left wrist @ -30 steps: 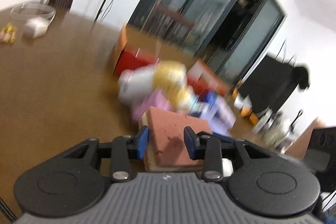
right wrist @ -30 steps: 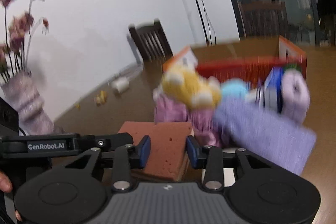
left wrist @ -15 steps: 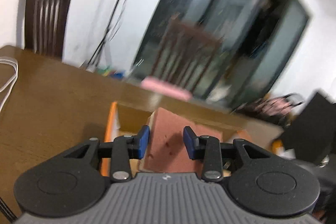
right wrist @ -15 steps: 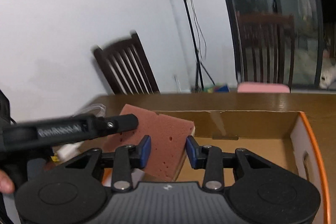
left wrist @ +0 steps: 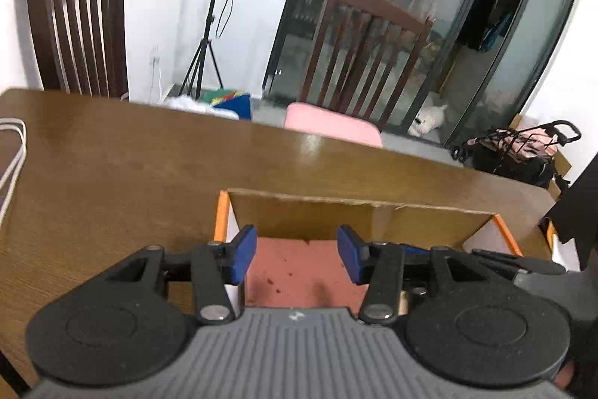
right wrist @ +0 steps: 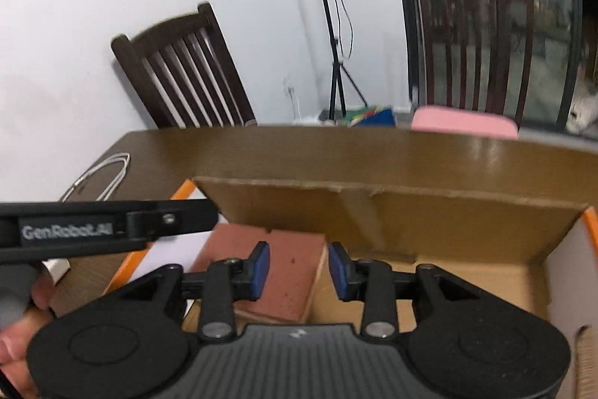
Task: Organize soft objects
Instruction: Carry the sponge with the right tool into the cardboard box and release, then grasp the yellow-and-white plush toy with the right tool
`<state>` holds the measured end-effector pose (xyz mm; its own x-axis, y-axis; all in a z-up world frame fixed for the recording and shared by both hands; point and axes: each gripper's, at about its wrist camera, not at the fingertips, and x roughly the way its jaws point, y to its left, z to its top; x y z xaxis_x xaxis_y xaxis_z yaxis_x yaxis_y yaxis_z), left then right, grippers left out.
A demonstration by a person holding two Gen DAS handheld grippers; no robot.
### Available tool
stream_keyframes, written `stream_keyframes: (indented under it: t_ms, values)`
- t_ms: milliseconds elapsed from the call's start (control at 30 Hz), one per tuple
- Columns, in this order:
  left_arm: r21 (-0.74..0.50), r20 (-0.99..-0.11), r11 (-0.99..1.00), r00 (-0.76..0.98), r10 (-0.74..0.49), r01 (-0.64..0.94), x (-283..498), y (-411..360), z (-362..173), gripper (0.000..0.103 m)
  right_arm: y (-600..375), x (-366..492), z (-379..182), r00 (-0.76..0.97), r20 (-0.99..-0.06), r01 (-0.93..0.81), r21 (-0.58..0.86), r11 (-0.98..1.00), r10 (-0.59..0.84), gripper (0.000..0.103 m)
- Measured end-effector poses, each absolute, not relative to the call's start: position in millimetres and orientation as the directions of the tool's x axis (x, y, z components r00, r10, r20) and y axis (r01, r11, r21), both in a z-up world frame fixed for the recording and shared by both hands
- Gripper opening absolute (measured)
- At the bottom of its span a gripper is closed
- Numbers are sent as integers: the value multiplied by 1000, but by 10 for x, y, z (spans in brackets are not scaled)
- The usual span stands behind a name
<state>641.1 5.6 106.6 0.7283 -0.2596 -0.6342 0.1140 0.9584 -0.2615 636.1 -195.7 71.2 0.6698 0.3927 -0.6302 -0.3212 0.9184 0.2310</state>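
Note:
A reddish-brown sponge point(left wrist: 299, 272) point(right wrist: 291, 264) with a tan underside lies low in the left corner of an open cardboard box point(left wrist: 336, 215) point(right wrist: 429, 212) that has orange rims. My left gripper point(left wrist: 297, 258) straddles the sponge. Its jaws are opening and the blue pads stand just off the sponge's sides. My right gripper point(right wrist: 299, 270) is at the sponge's right end, shut on it. The left gripper's black finger point(right wrist: 112, 223) crosses the right wrist view, over the box's left rim.
The box sits on a brown wooden table point(left wrist: 112, 174). A white cable point(right wrist: 101, 174) lies on the table to the left. Two dark wooden chairs point(left wrist: 78, 21) point(left wrist: 366, 51), one with a pink cushion point(left wrist: 332, 122), stand behind the far edge. A hand point(right wrist: 18, 346) holds the left gripper.
Both grippers carried the sponge from beside a pile of plush toys to over the open box. The sponge now sits lower inside it, and the left jaws have widened.

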Motion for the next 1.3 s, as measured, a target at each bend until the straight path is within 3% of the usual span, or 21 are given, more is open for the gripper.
stream_keyframes:
  t_ms: [100, 167, 233, 333, 467, 600, 767, 867, 1000, 1133, 1300]
  values:
    - [-217, -601, 966, 760, -247, 142, 6157, 48, 1216, 58, -2145, 6198, 948, 701, -592, -339, 213, 916, 397, 40]
    - [-176, -572, 970, 785, -238, 166, 5851, 49, 1304, 75, -2295, 5959, 1131, 745, -544, -354, 169, 920, 387, 51]
    - [-142, -545, 973, 806, -229, 180, 5549, 63, 1369, 84, -2450, 5659, 1297, 787, -501, -352, 116, 929, 361, 56]
    - [-89, -497, 981, 846, -192, 170, 5004, 74, 1515, 91, -2705, 5168, 1492, 826, -453, -339, 79, 938, 336, 59]
    - [-40, -417, 988, 896, -154, 151, 4145, 94, 1616, 101, -3032, 4372, 1612, 874, -375, -311, 58, 949, 309, 72]
    - [-38, -346, 990, 928, -139, 134, 3188, 18, 1456, 103, -3309, 3500, 1460, 901, -319, -288, 67, 955, 294, 79]
    - [-103, -349, 985, 922, -166, 138, 2233, -99, 1132, 103, -3547, 2683, 1054, 895, -328, -274, 133, 953, 303, 80]
    - [-51, -315, 986, 935, -165, 157, 1787, -198, 951, 103, -3639, 2302, 781, 900, -327, -259, 128, 957, 287, 81]
    - [57, -336, 987, 934, -123, 150, 1509, -386, 808, 103, -3621, 1990, 436, 900, -348, -234, 125, 964, 264, 81]
    - [67, -323, 980, 933, -158, 189, 1424, -494, 809, 103, -3621, 1730, 247, 887, -344, -254, 193, 948, 308, 81]
    - [124, -332, 984, 940, -77, 125, 1628, -557, 780, 103, -3481, 1678, 238, 885, -329, -286, 173, 942, 329, 81]
